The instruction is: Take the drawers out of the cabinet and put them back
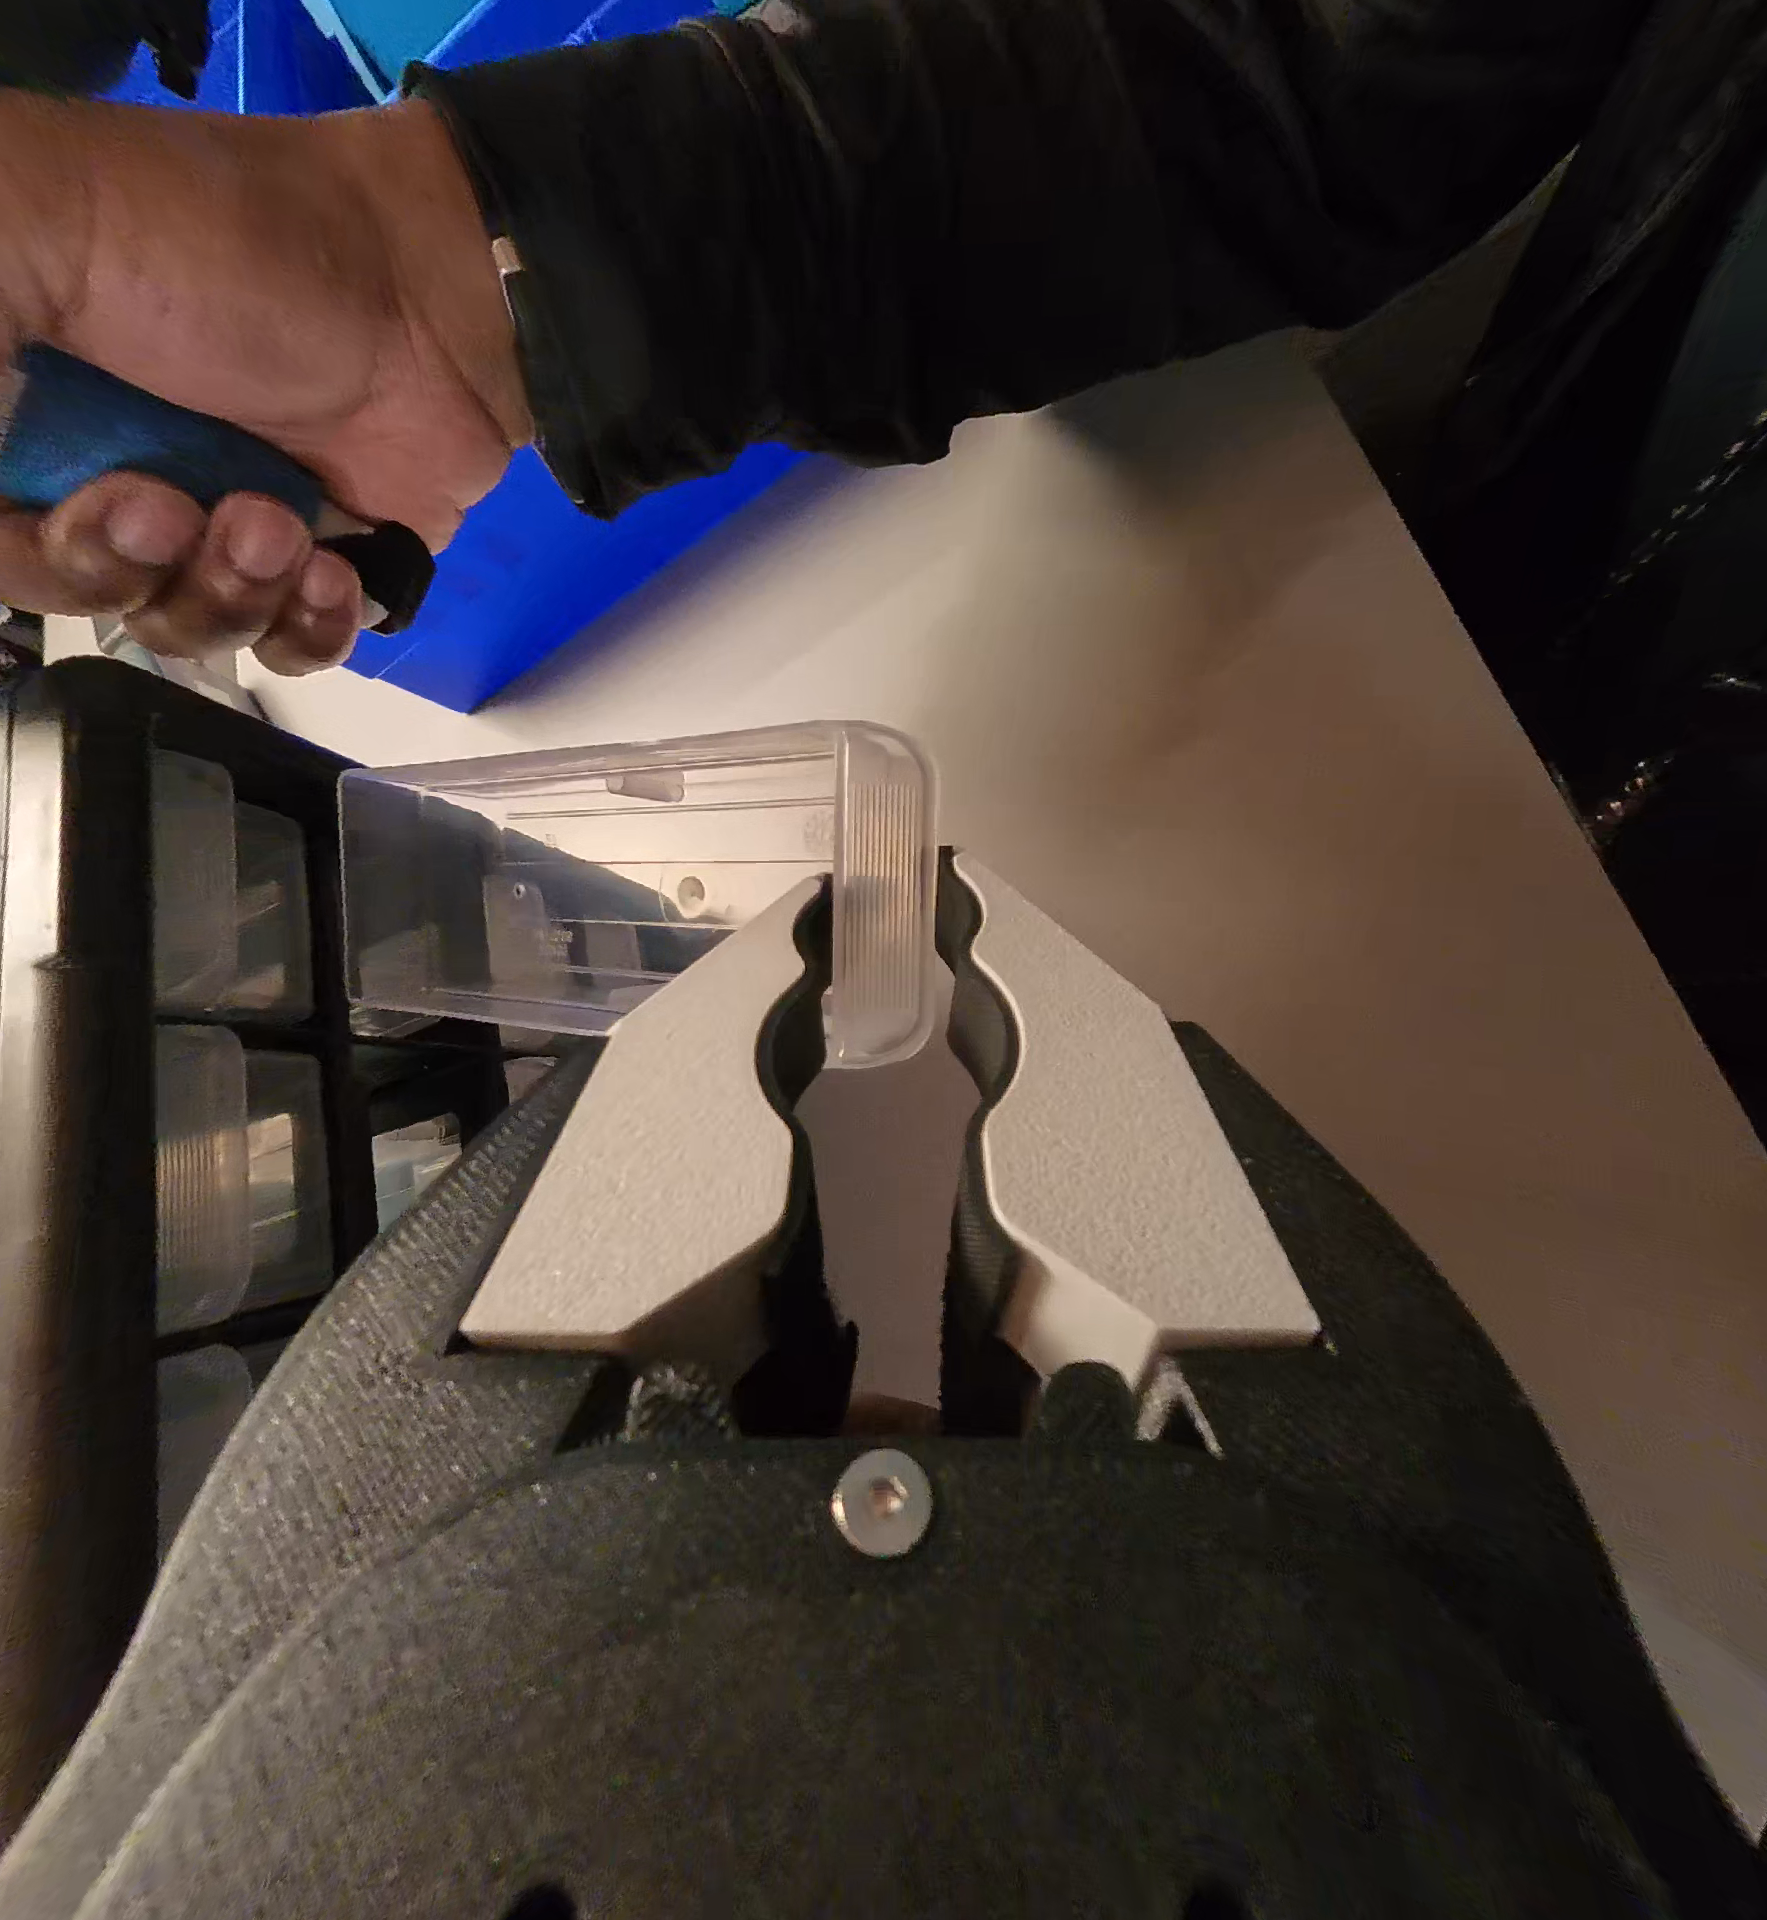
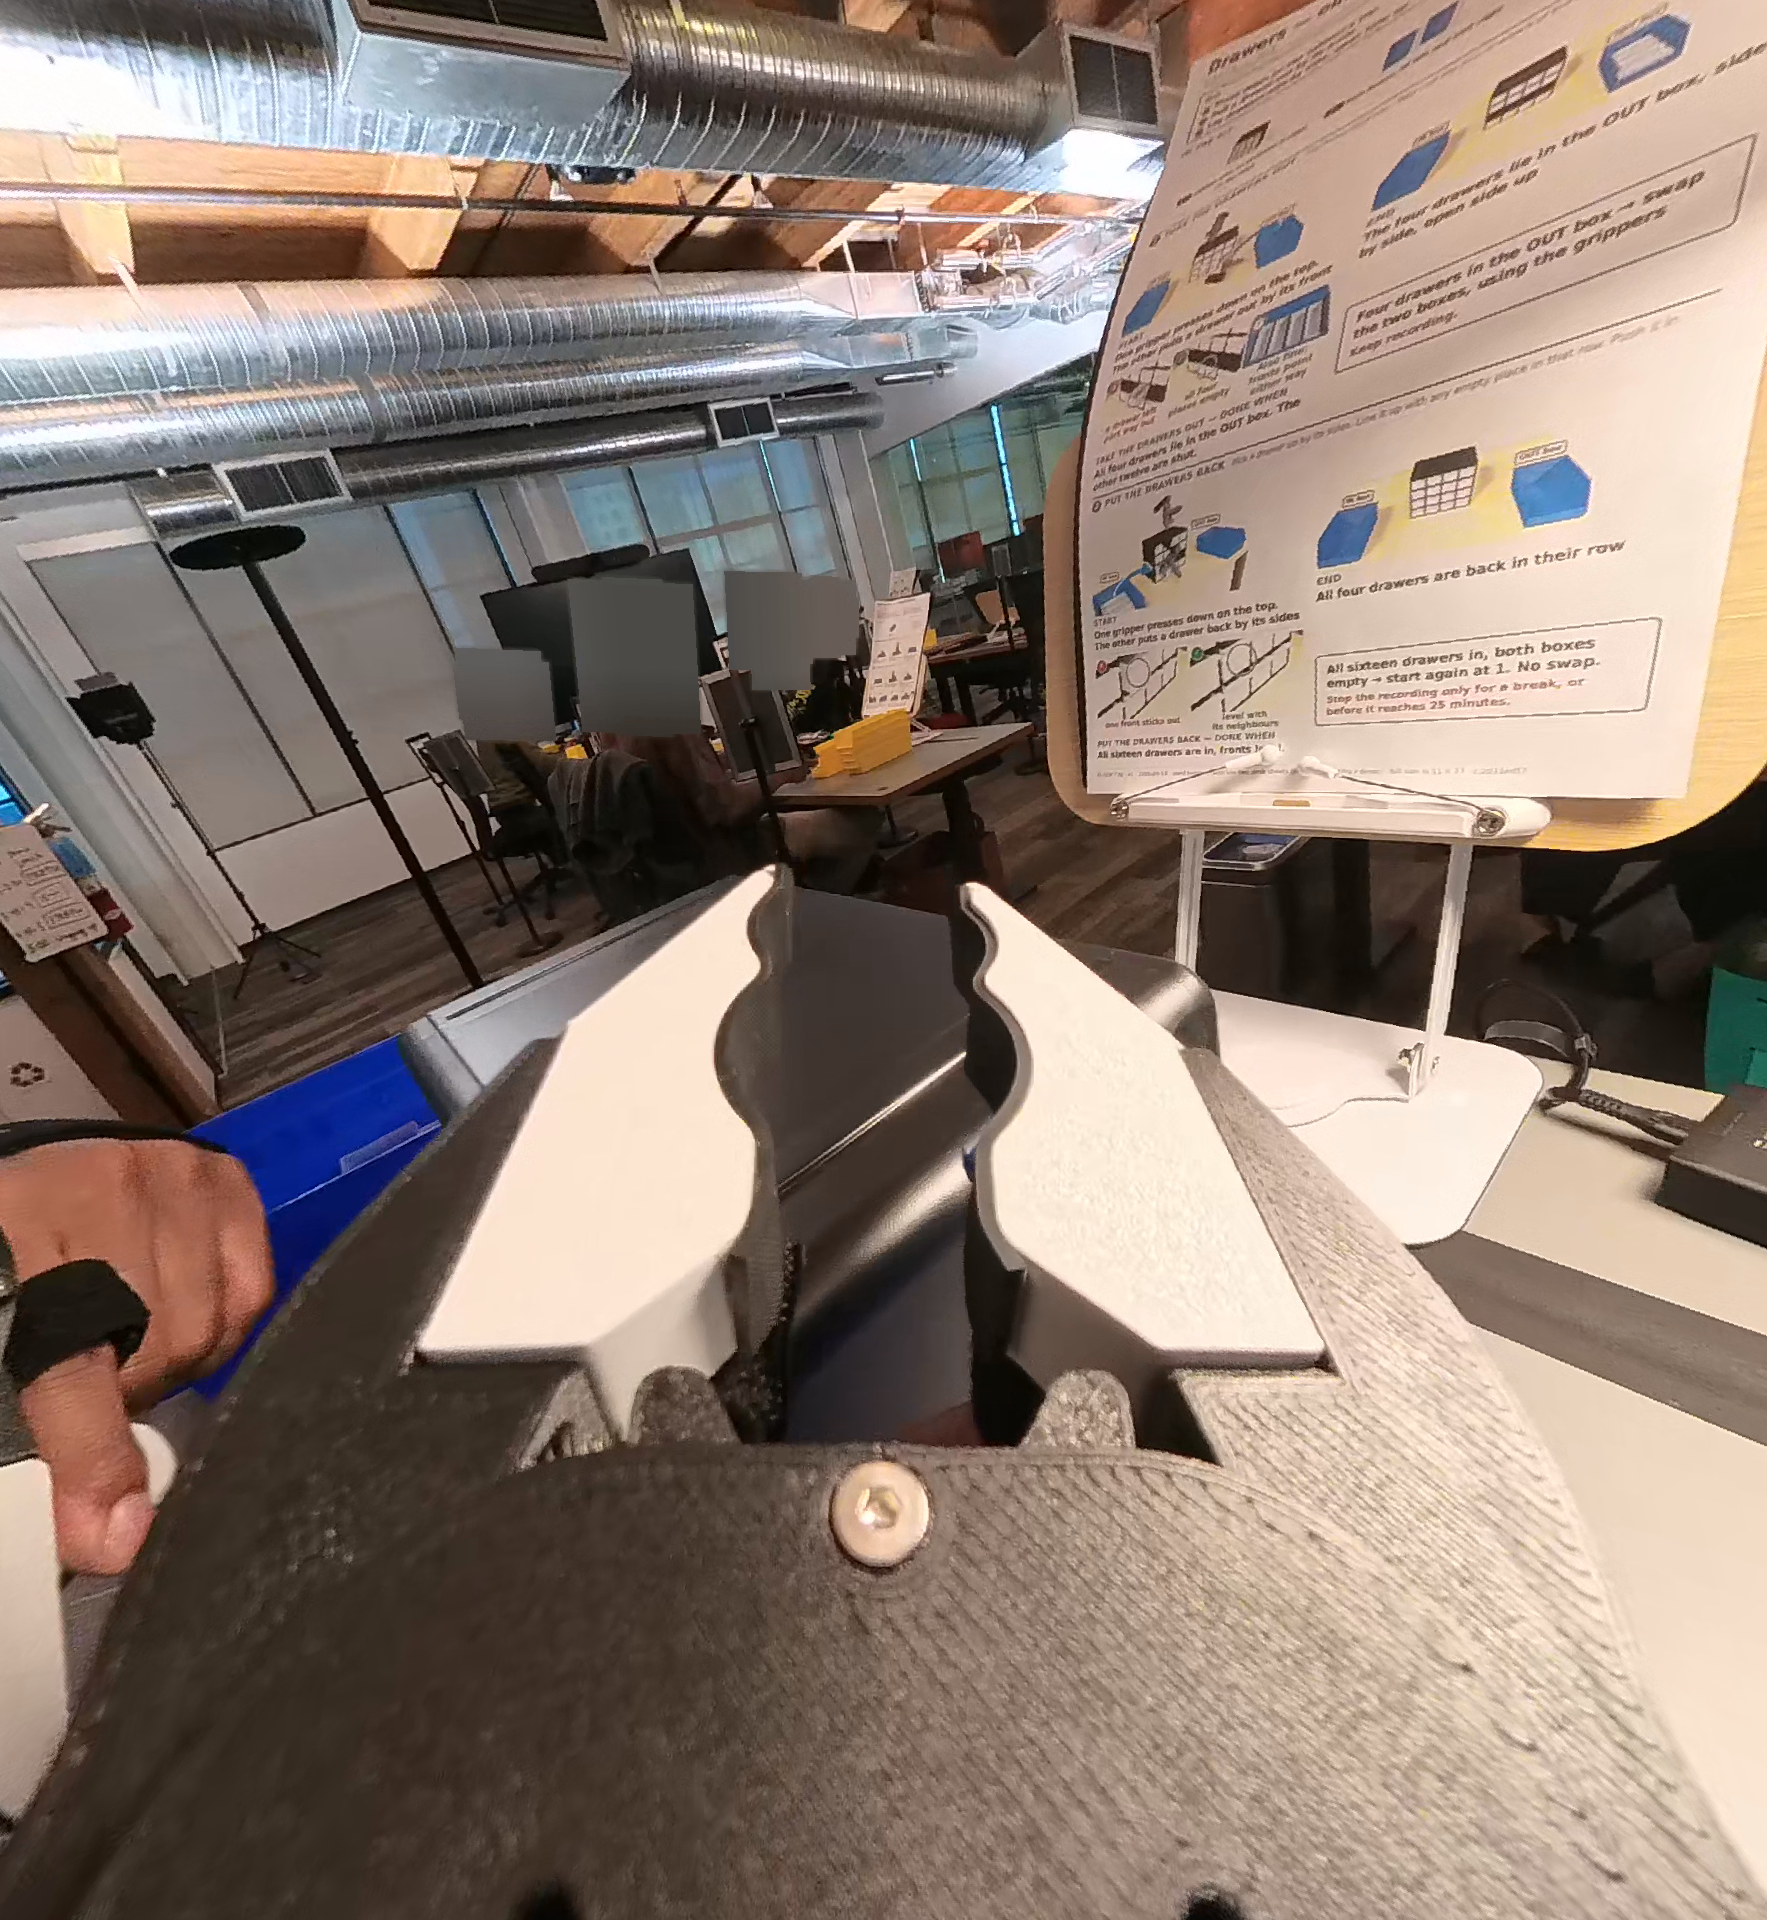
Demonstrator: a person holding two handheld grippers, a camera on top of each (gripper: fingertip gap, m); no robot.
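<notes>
While the left gripper (image 1: 884, 966) pinches the ribbed front of a clear drawer (image 1: 588, 883) drawn free of the black cabinet (image 1: 79, 935), other drawers remain inside, and the right gripper (image 2: 874, 1039), half-open and empty, rests above the cabinet's top.

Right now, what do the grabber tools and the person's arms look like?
Each gripper has two pale grey wedge fingers with wavy black pads on the inner edges. They sit in a rough black printed body with one silver screw. One handle looks blue. The person wears a long black sleeve, and a black strap loops a finger.
</notes>
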